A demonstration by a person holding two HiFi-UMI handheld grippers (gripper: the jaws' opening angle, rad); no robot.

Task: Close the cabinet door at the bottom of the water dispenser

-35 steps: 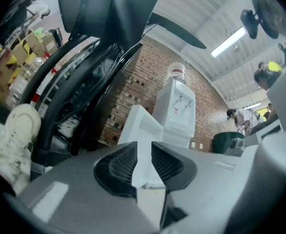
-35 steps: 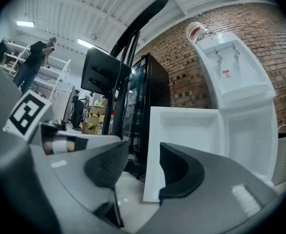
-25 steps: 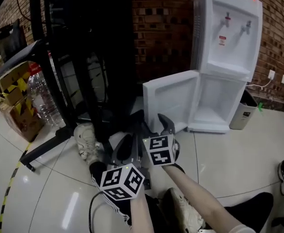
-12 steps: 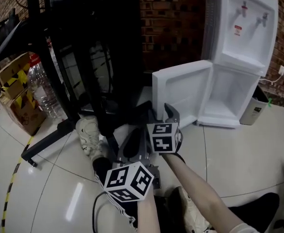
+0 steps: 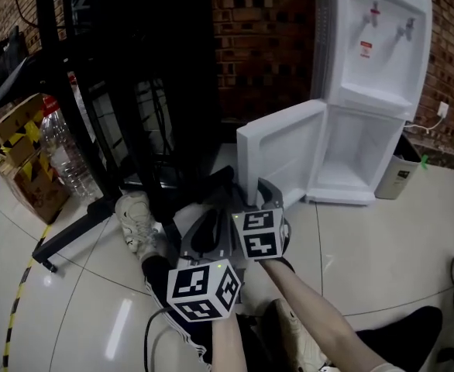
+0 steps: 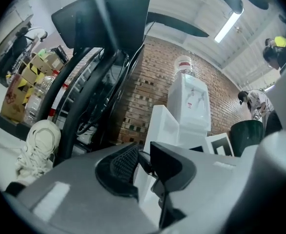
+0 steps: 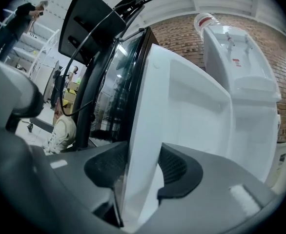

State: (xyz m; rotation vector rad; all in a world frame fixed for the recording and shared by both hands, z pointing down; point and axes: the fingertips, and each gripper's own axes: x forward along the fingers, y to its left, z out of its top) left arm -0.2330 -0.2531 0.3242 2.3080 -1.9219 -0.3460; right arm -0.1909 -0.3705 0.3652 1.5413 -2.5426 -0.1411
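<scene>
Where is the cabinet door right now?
Head view, centre-right: the cabinet door stands swung open left of the water dispenser, its free edge between the fingers of the right gripper, which have just been closing on it.

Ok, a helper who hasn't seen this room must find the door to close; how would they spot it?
Find the white water dispenser against the brick wall. Below its taps, the cabinet door stands swung open, the only white panel next to the black cabinet.

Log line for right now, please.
phase: gripping | right gripper: jaws just been closing, cabinet door edge between them | left gripper: empty | door: open
</scene>
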